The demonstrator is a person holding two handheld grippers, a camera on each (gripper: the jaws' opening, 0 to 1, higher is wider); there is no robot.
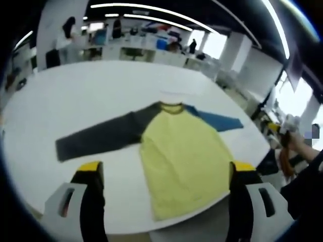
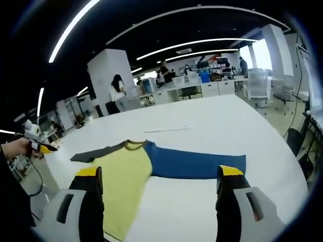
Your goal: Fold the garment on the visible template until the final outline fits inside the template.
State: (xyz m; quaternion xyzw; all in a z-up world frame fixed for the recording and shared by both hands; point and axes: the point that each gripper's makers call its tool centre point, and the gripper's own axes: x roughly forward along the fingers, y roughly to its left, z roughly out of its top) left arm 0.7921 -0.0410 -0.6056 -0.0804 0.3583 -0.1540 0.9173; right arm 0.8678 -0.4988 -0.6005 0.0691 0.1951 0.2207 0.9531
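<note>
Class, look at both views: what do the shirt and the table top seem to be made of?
Shirt: soft matte knit fabric, probably; it lies limp and flat without shine. Table: smooth, white, hard, slightly glossy top, perhaps laminate; the exact material is unclear.

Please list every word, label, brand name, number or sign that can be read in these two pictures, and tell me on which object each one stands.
None can be read.
The shirt lying flat on the white table shows plain colour panels, no print visible.
The left claw and right claw show yellow tips without lettering.
Anything in the office background is too small and blurred to read.
</note>
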